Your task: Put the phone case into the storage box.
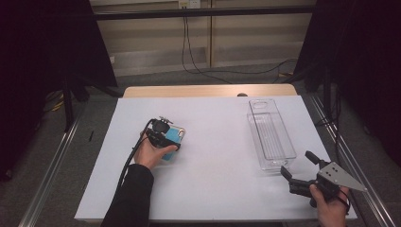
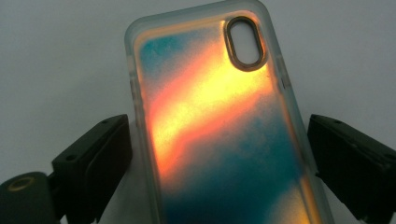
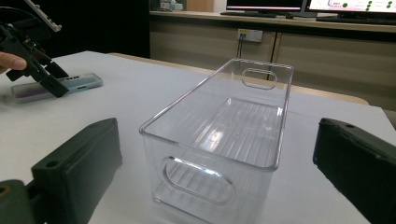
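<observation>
Fig.: L gripper point(image 1: 166, 137) poised over phone case point(image 1: 173, 140), which lies flat on table point(image 1: 213, 189), left of centre; jaws spread, one each side of case, not yet clamped. Clear bin point(image 1: 270, 134) stands far right, empty. R gripper point(image 1: 299, 166) waits just near of bin, jaws apart, holding nothing. Step, as judged: grasp approach. Next: close L jaws on case edges, lift, carry right to bin.

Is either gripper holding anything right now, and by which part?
Nothing is held. The left gripper straddles the phone case, jaws open, clear of its long edges; the right gripper is open before the clear bin.
</observation>
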A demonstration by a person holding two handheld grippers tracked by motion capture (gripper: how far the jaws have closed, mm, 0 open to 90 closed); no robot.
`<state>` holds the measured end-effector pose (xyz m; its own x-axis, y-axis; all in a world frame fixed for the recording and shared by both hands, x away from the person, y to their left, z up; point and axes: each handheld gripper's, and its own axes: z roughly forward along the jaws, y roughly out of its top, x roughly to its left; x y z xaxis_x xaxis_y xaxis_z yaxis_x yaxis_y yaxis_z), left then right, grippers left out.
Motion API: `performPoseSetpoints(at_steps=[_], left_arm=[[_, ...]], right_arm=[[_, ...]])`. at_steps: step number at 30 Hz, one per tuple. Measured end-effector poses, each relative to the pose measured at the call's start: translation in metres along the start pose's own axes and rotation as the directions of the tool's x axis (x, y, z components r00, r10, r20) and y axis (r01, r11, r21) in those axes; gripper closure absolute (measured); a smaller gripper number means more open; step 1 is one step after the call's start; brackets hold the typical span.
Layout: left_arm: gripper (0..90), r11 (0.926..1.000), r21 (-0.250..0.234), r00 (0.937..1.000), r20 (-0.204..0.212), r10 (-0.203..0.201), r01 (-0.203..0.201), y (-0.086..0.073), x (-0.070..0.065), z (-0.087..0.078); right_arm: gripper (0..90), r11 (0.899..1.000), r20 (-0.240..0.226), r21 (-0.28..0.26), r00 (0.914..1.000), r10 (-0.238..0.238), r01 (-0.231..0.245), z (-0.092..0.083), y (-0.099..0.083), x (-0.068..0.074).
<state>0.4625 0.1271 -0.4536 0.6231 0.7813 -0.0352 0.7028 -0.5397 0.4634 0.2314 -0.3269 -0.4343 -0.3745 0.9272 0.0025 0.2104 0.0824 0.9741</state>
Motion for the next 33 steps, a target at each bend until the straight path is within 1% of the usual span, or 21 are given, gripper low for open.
performPoseSetpoints(at_steps=[2, 8, 9, 12, 13, 16, 17, 21, 25, 26, 28, 30, 32, 33], left_arm=[[12.5, 1.0, -0.004, 1.0, -0.005, -0.007, 0.007, -0.0001, -0.0018, -0.0006], [14.7, 1.0, 0.002, 0.9999, -0.009, -0.008, 0.008, 0.0001, -0.0021, -0.0024], [15.0, 0.9999, -0.004, 0.9999, -0.01, -0.01, 0.01, -0.0002, -0.0024, -0.0022], [16.0, 0.9998, -0.014, 0.9999, 0.004, -0.015, 0.015, -0.001, -0.0012, -0.003], [16.1, 0.9999, -0.011, 1.0, 0.004, -0.005, 0.005, -0.0011, -0.0005, -0.0035], [16.4, 0.9998, -0.018, 1.0, 0.006, -0.004, 0.004, -0.0016, -0.0001, -0.004], [16.6, 0.9998, -0.018, 1.0, 0.005, -0.009, 0.009, -0.0017, 0.0002, -0.0045], [16.7, 0.9998, -0.019, 1.0, -0.003, -0.007, 0.007, -0.0013, -0.0002, -0.0047], [16.9, 0.9993, -0.031, 0.9998, 0.004, -0.019, 0.019, -0.0024, -0.0006, -0.0047], [16.9, 0.9996, -0.027, 1.0, 0.001, -0.008, 0.008, -0.0026, -0.0005, -0.0052], [16.9, 0.9994, -0.033, 0.9999, 0.004, -0.012, 0.012, -0.0033, -0.0008, -0.0055], [16.9, 0.9993, -0.036, 1.0, 0.003, 0.0, 0.0, -0.0038, -0.0008, -0.0062], [16.9, 0.9991, -0.043, 0.9999, 0.015, -0.001, 0.002, -0.0041, -0.0019, -0.0066], [17.0, 0.9991, -0.043, 1.0, 0.009, 0.0, 0.001, -0.0038, -0.0022, -0.0072]], right_arm=[[0.3, 1.0, -0.001, 0.0, 1.0, 0.001, -0.001, 0.0001, 0.0, 0.0003], [0.2, 1.0, -0.003, 0.001, 1.0, 0.004, -0.004, 0.0006, -0.0001, 0.0006], [0.2, 1.0, -0.002, 0.001, 1.0, 0.004, -0.004, 0.0006, -0.0001, 0.0005], [0.2, 1.0, -0.003, 0.003, 1.0, 0.0, 0.0, 0.0006, -0.0003, 0.0], [0.2, 1.0, -0.003, 0.003, 1.0, 0.001, -0.001, 0.0006, -0.0003, -0.0002], [0.2, 1.0, -0.003, 0.003, 1.0, 0.001, -0.001, 0.0006, -0.0003, -0.0002], [0.2, 1.0, -0.002, 0.003, 1.0, 0.001, -0.001, 0.0006, -0.0003, -0.0002], [0.2, 1.0, -0.002, 0.003, 1.0, 0.001, -0.001, 0.0004, -0.0003, -0.0003], [0.2, 1.0, -0.001, 0.002, 1.0, 0.001, -0.001, 0.0001, -0.0003, -0.0005], [0.2, 1.0, -0.002, 0.002, 1.0, 0.001, -0.001, 0.0001, -0.0003, -0.0005], [0.2, 1.0, -0.001, 0.002, 1.0, 0.001, -0.001, 0.0, -0.0003, -0.0005], [0.2, 1.0, -0.002, 0.002, 1.0, 0.002, -0.002, 0.0, -0.0003, -0.0004], [0.2, 1.0, -0.001, 0.002, 1.0, 0.001, -0.001, -0.0001, -0.0003, -0.0004], [0.2, 1.0, -0.001, 0.002, 1.0, 0.001, -0.001, 0.0, -0.0002, -0.0005]])
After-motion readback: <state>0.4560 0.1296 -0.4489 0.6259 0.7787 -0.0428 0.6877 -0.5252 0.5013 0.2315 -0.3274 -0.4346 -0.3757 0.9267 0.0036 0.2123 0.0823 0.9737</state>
